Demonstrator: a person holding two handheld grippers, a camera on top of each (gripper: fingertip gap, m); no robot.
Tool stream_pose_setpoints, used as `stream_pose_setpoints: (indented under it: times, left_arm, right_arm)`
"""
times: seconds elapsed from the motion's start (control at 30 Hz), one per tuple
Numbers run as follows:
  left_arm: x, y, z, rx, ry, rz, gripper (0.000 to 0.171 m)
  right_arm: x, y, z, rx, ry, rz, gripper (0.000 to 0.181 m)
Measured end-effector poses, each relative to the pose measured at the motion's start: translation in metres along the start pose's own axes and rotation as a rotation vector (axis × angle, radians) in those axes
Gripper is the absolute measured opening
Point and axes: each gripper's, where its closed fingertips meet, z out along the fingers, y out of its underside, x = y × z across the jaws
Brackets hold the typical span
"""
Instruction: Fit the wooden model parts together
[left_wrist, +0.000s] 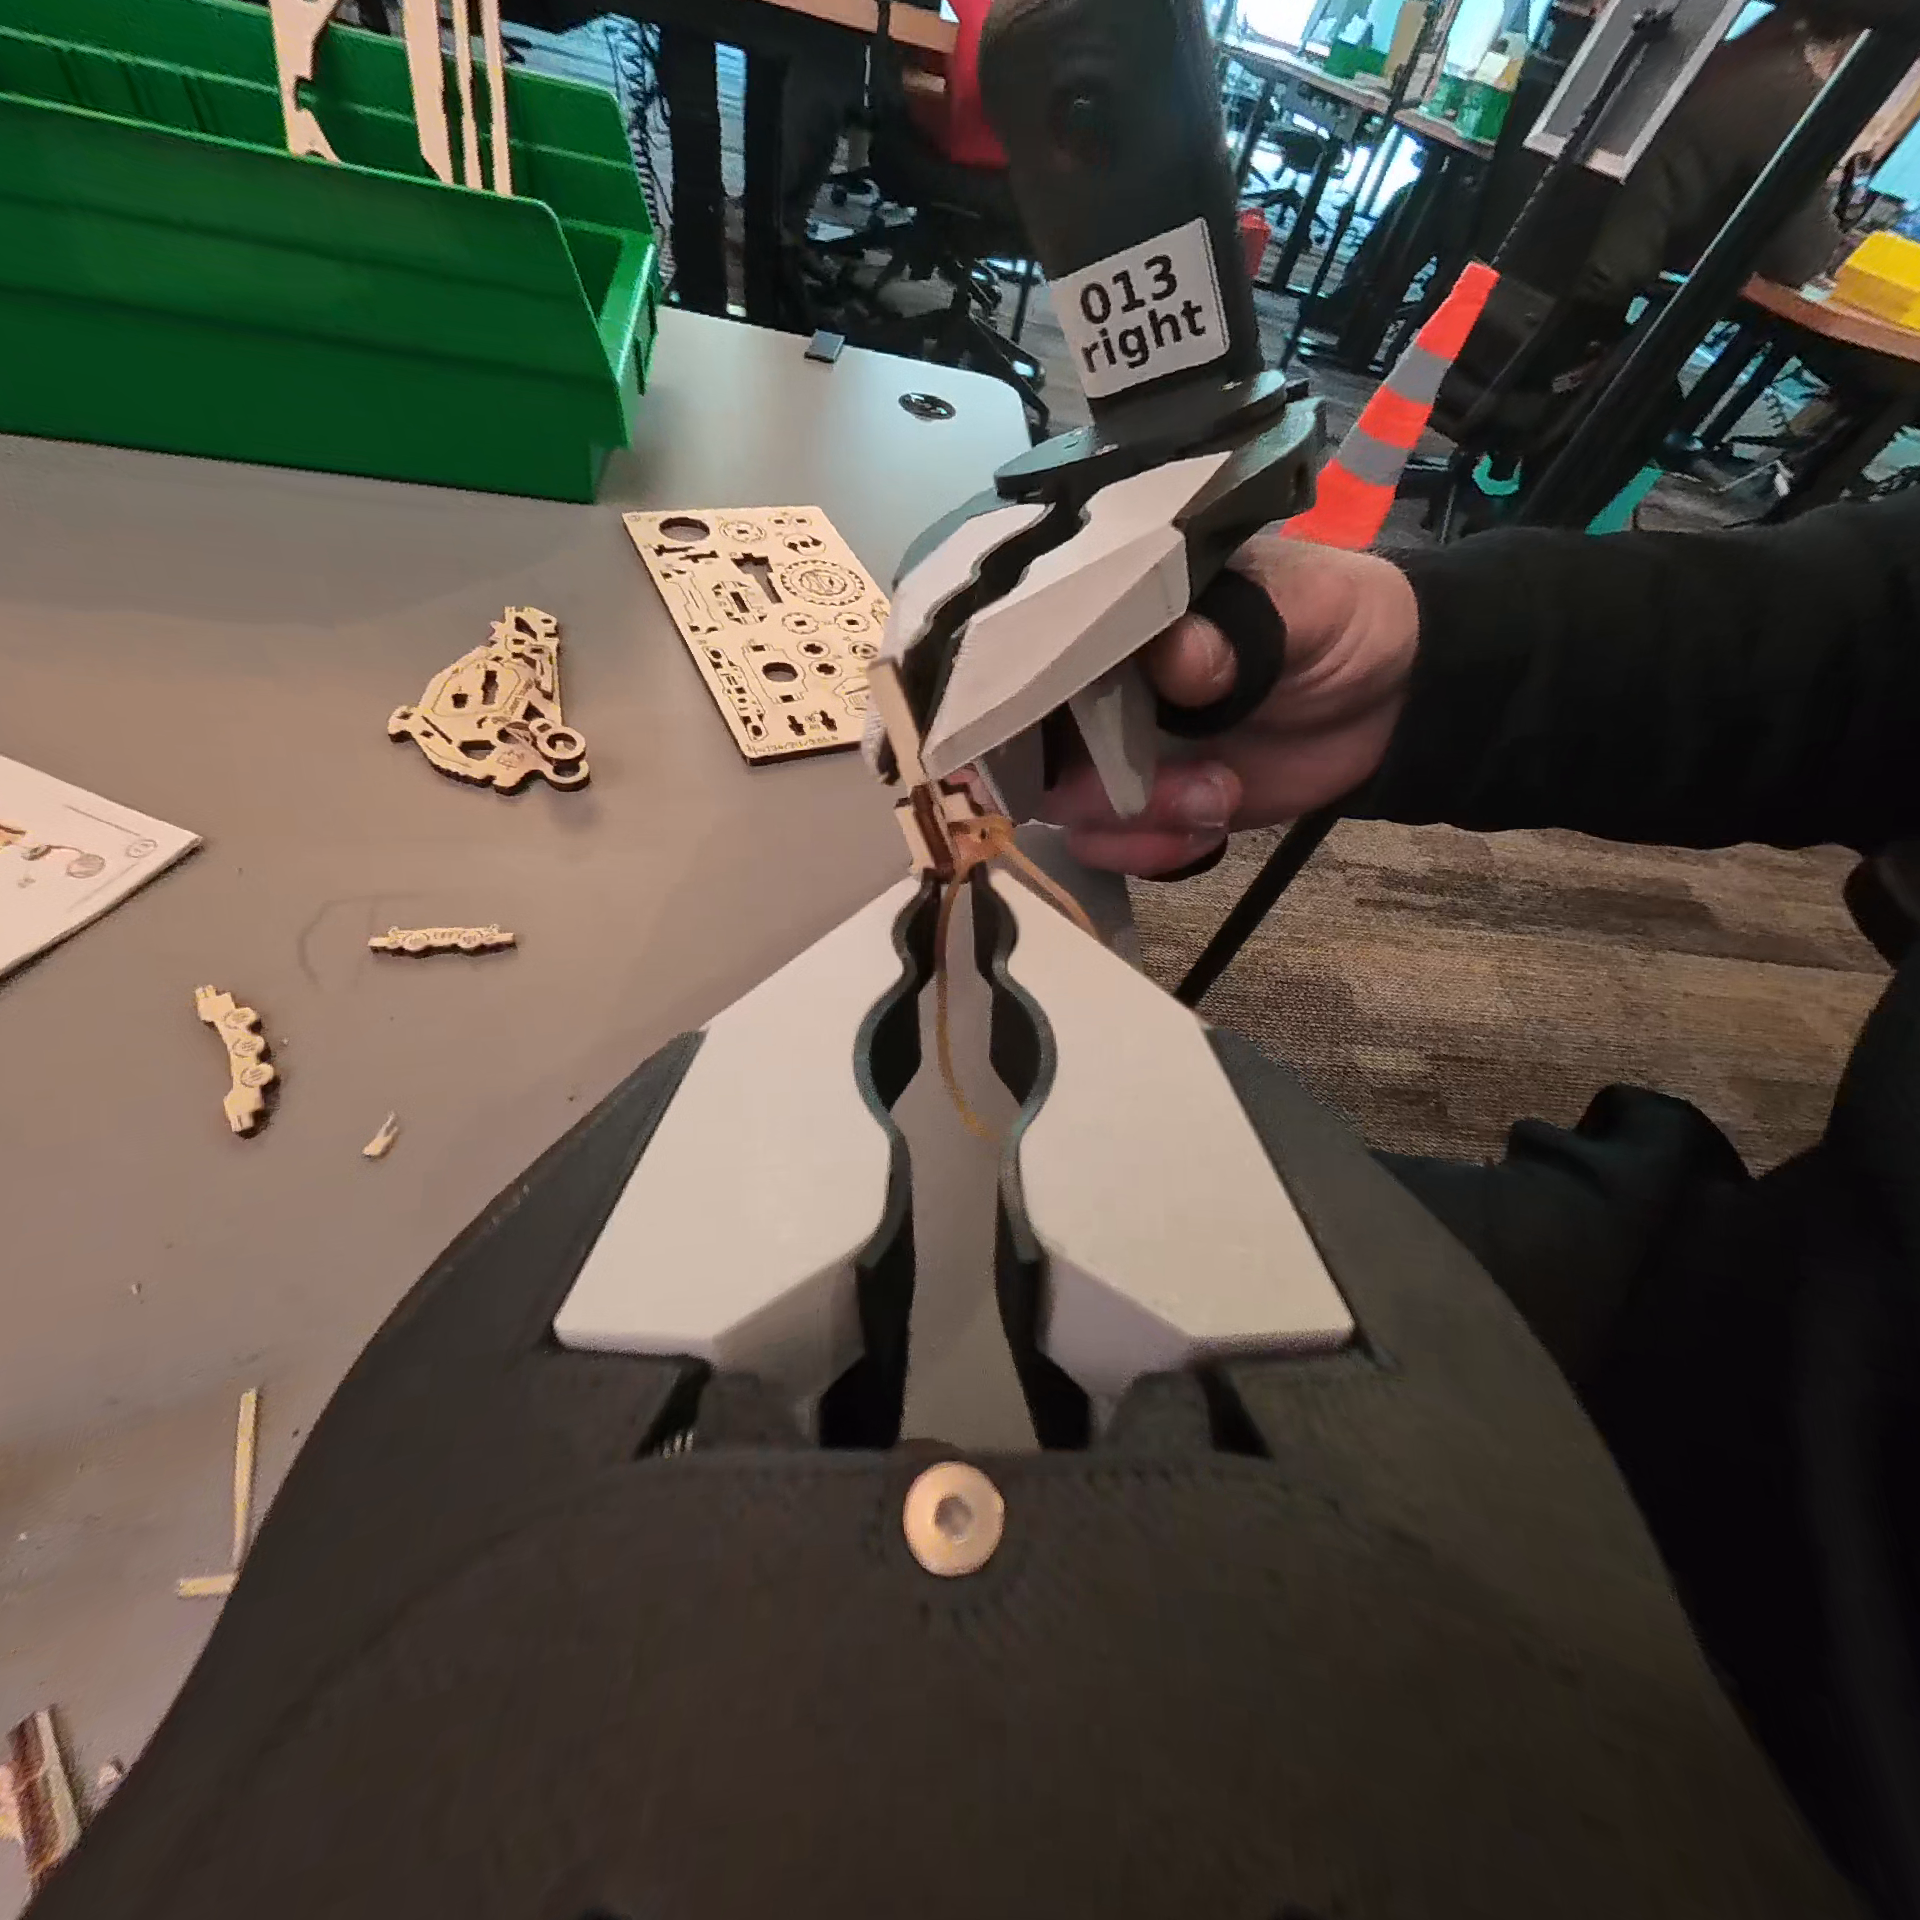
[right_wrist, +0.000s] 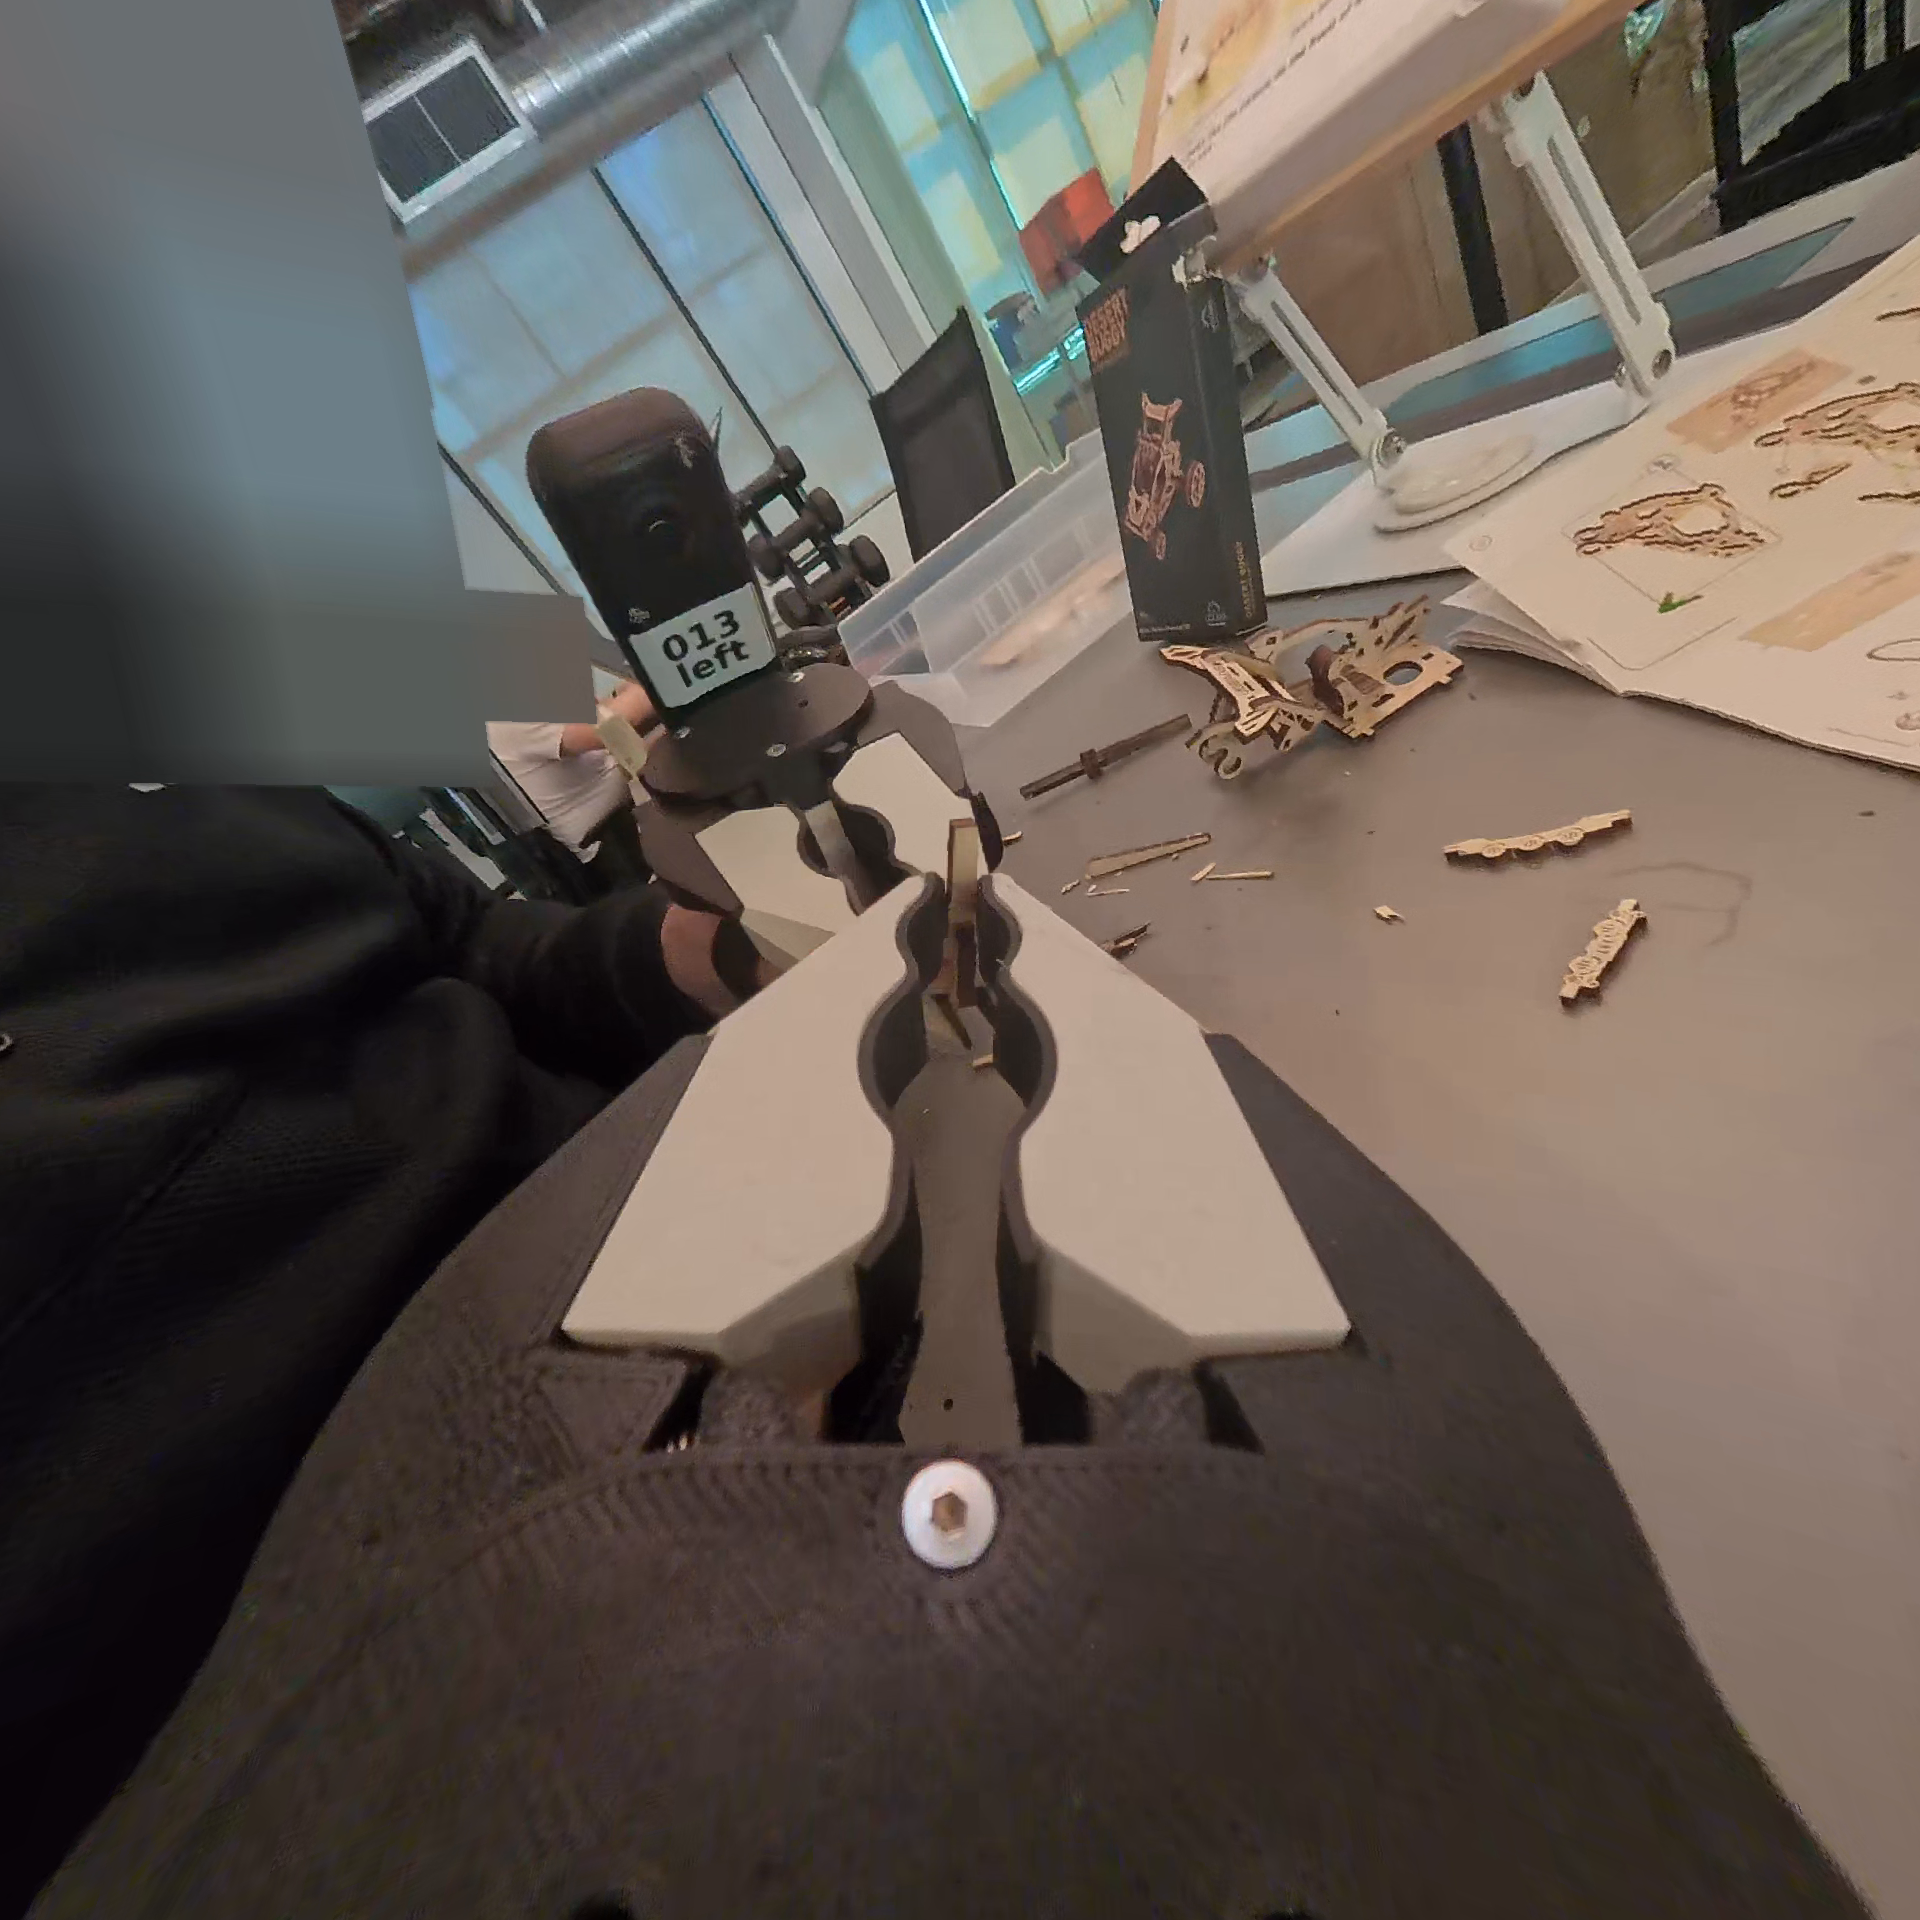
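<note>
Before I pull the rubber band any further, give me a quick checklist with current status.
1. Right gripper shut on the small wooden part: ok.
2. Left gripper shut on the rubber band: ok, the band runs between its fingers.
3. Band hooked on the part: cannot tell, the joint is too small.
4. Both grippers held off the table: ok.
5. Loose wooden pieces away from the grippers: ok.
</note>
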Motion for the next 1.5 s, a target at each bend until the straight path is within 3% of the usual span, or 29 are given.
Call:
stream_pose_setpoints:
  times: [0.23,0.4,0.6,0.77,0.93,1.2,1.33,1.5]
  left_arm:
    - [-0.005,0.001,0.0,-0.008,-0.053,0.029,0.001]
    - [-0.023,0.005,-0.004,-0.078,-0.22,0.168,0.001]
    - [-0.048,0.005,-0.014,-0.237,-0.497,0.505,0.001]
    - [-0.051,-0.001,-0.014,-0.295,-0.562,0.68,0.0]
    - [-0.052,0.0,-0.014,-0.322,-0.568,0.753,0.001]
    - [-0.046,0.003,-0.01,-0.291,-0.542,0.734,0.001]
    - [-0.042,0.006,-0.015,-0.261,-0.514,0.628,0.021]
    - [-0.023,0.037,-0.012,-0.337,-0.383,0.493,0.025]
  right_arm:
    - [0.001,0.001,-0.001,-0.075,0.036,-0.074,0.003]
    - [0.005,-0.002,-0.001,-0.138,0.104,-0.093,0.03]
    - [0.014,-0.004,-0.007,-0.214,0.301,-0.077,0.026]
    - [0.014,-0.002,-0.003,-0.224,0.356,0.006,0.019]
    - [0.018,0.0,0.0,-0.216,0.398,0.033,0.018]
    - [0.023,-0.001,0.004,-0.222,0.42,0.025,0.0]
    - [0.025,-0.002,0.0,-0.24,0.406,0.033,0.0]
    - [0.028,0.001,-0.003,-0.282,0.399,0.041,0.0]
